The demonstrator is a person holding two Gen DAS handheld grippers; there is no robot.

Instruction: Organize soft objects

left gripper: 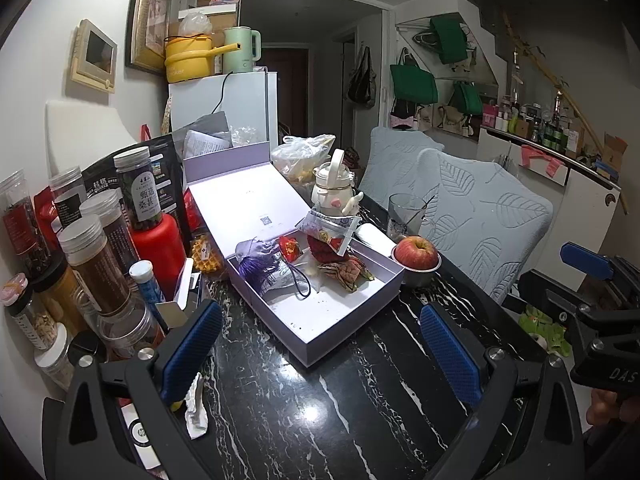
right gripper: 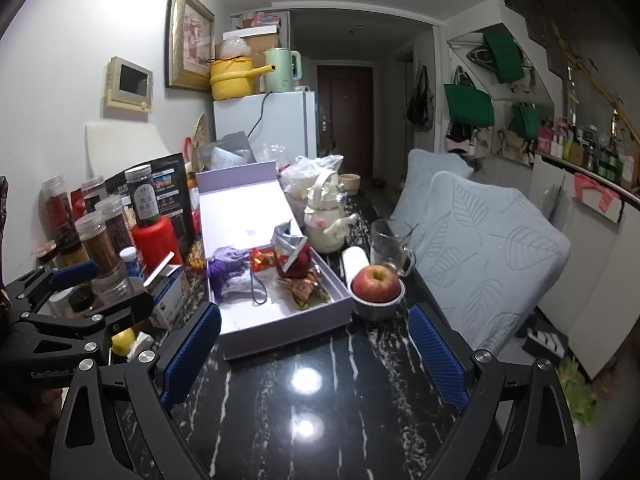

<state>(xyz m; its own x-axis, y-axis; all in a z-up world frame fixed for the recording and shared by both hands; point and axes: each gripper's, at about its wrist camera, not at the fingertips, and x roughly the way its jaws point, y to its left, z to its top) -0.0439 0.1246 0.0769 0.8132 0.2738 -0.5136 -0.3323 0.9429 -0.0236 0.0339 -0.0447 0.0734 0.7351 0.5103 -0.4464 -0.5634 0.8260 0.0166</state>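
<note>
A red apple (right gripper: 376,278) sits in a metal bowl (right gripper: 377,308) beside a glass mug (right gripper: 390,245) (spoon inside) on the marble table (right gripper: 320,400).

Both wrist views sit low over the black marble table (left gripper: 320,408), looking forward and slightly down its length toward the far doorway. The left wrist view stands nearer the jars by the wall; the right wrist view sits further right, facing the same way. Both share the open lavender box (left gripper: 320,300) (right gripper: 280,312), the apple (left gripper: 416,253) (right gripper: 376,278) and the white fridge (left gripper: 240,104) (right gripper: 276,124).
</note>
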